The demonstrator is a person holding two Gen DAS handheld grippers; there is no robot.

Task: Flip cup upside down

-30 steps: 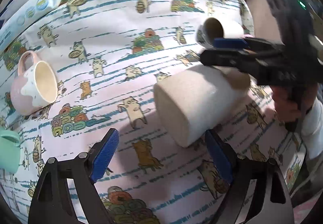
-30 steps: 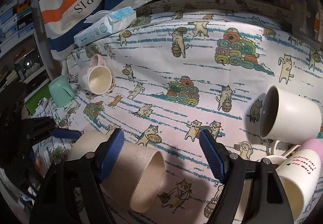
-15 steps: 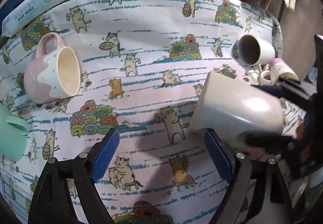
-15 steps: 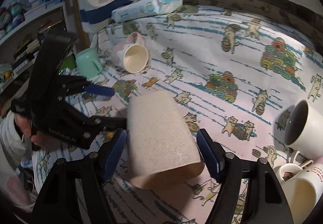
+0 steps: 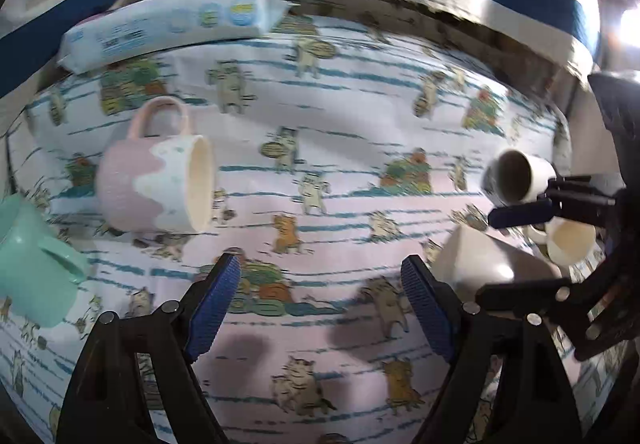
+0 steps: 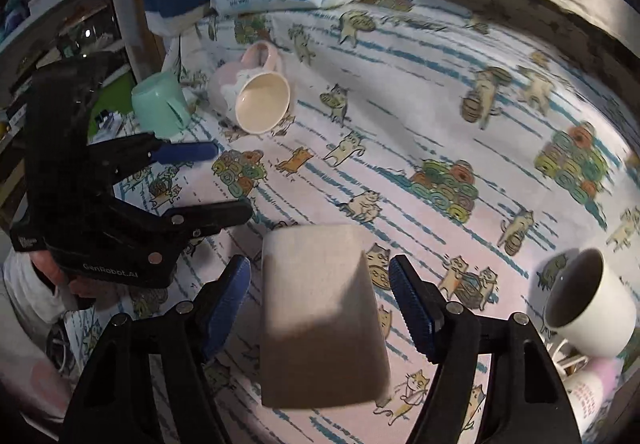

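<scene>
The right gripper [image 6: 320, 304] stood with its jaws spread wide either side of the beige cup [image 6: 320, 316], pads clear of its walls, gripping nothing; half a second earlier that cup was tipped on a slant between the same pads, and now it sat upright on its rim, closed base uppermost; so the flip looked done, and what remained, by my reckoning, was only to draw the tongs back without nudging it. The left gripper [image 5: 320, 304] was wide too and empty; a second ago the cup lay right ahead of it, now the cup had slid off to its right edge and the view had swung toward the pink mug [image 5: 156, 183]. The cup itself: plain, matte, speckled beige, tapering toward the base, no handle, standing on the cat-print cloth [image 6: 400, 123] just ahead of the right tongs; whether the rim sat flat all round I could not tell, its lower edge being in shadow.
</scene>
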